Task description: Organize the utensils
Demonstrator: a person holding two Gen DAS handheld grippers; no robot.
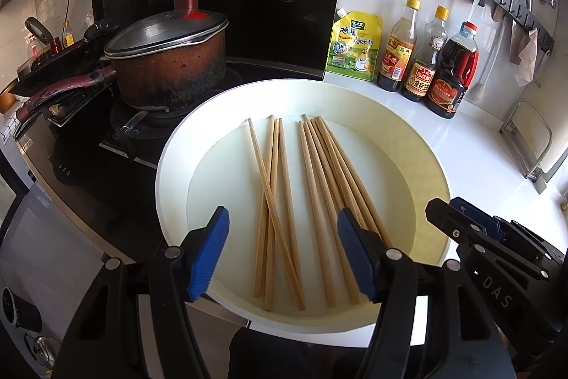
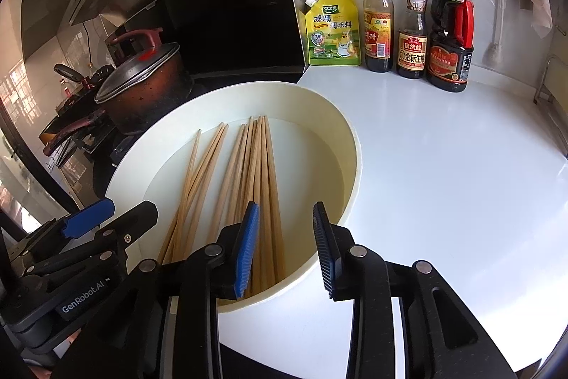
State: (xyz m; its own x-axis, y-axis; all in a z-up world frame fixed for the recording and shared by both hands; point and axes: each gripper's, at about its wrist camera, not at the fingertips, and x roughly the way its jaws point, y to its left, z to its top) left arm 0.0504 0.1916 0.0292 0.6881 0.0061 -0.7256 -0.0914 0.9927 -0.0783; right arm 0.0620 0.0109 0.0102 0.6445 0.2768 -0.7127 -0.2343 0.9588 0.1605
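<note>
- Wooden chopsticks (image 1: 312,201) lie loose in a round white basin (image 1: 355,91) on the white tabletop (image 2: 461,183).
- Left hand-held gripper (image 1: 282,254): jaws wide, empty, above the basin.
- Right hand-held gripper (image 2: 285,251): jaws narrowly parted, empty.
- Sauce bottles (image 2: 411,23) stand behind.

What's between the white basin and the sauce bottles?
Nothing: bare white counter separates the basin from the sauce bottles, clearest in the right wrist view.
</note>
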